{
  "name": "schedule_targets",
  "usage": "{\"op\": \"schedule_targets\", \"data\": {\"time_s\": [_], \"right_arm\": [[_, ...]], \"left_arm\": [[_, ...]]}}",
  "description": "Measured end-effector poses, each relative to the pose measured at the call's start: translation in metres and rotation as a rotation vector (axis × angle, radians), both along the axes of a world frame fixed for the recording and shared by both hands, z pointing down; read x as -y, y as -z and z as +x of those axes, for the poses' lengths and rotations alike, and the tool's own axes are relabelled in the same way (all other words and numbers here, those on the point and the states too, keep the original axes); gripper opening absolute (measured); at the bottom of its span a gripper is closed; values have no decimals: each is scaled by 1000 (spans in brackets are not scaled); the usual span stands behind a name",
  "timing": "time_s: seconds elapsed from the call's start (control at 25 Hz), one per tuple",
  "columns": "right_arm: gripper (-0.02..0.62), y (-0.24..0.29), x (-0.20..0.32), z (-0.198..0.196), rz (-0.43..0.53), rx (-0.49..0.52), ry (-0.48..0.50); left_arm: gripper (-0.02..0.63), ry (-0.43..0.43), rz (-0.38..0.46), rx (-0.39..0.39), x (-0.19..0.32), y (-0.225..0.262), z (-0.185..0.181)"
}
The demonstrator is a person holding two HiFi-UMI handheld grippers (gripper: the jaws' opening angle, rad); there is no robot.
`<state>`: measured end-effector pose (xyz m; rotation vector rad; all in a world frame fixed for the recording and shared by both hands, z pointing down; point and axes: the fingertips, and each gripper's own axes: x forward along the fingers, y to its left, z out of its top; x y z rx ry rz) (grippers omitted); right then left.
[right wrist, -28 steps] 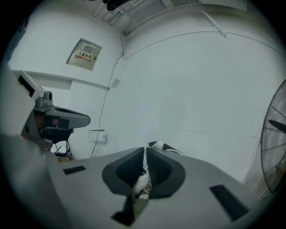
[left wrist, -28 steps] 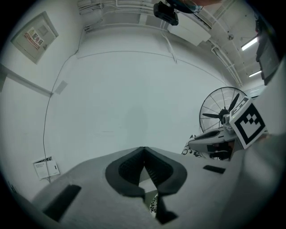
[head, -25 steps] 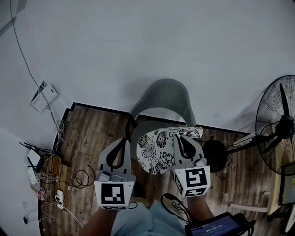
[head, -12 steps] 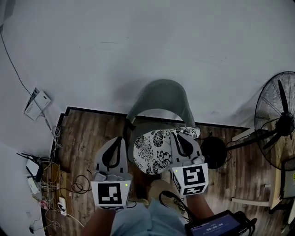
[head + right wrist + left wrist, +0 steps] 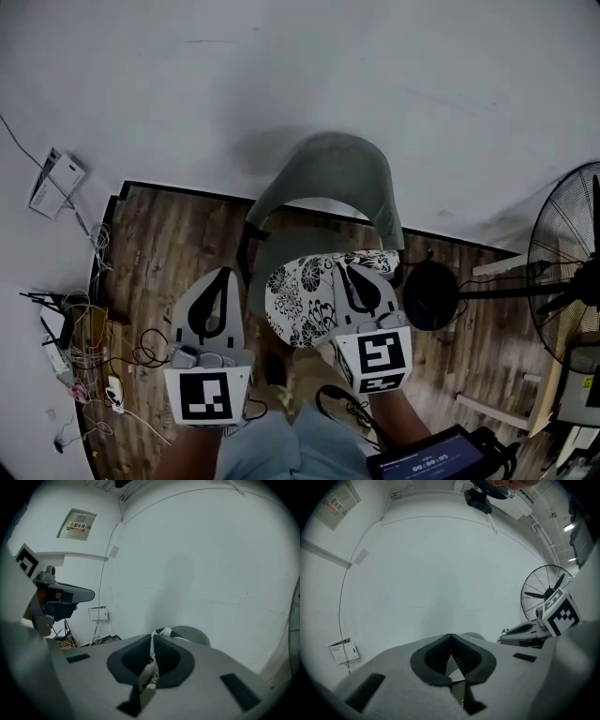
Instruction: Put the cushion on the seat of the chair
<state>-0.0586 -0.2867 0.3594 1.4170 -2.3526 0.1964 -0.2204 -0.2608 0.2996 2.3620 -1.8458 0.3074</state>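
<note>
Right gripper [image 5: 354, 277] clenched on the edge of the black-and-white floral fabric cushion [image 5: 302, 302]. The cushion is over the seat of the grey moulded chair [image 5: 343, 174] (contact unclear). Left gripper [image 5: 222, 277] has jaws pressed together, empty, just beside the cushion.

Yellow label with dark Chinese characters, too small to read for certain, on a framed wall panel [image 5: 77, 524] high at far left, timer-like digits, mostly zeros, on a screen [image 5: 433, 463] near right.
</note>
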Motion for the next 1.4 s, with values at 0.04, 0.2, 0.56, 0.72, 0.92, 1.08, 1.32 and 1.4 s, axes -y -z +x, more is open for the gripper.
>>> {"op": "schedule_targets", "data": {"time_s": [0.04,0.2,0.56,0.72,0.92,1.08,1.32,1.4], "right_arm": [[15,-6,8,-3,-13,1,10],[15,-18,46,-18,-24,20,26],[17,-94,79,-4,-143,89,-103],[18,-196,62,21,-338,133,-198],[20,-277,53,61,-433,108,-290],[21,-301,45,88,-466,91,-320],[28,-340,27,122,-531,86,-351],[29,-347,28,134,-521,90,-369]], "left_arm": [[9,10,-1,15,6,-3,-3],[9,60,7,53,35,-11,-19],[9,94,-71,61,74,-51,-22],[9,57,-137,48,83,-85,-7],[9,-8,-153,47,96,-117,24],[9,-51,-159,47,98,-127,40],[9,-102,-178,58,97,-141,59],[9,-120,-187,63,96,-147,65]]}}
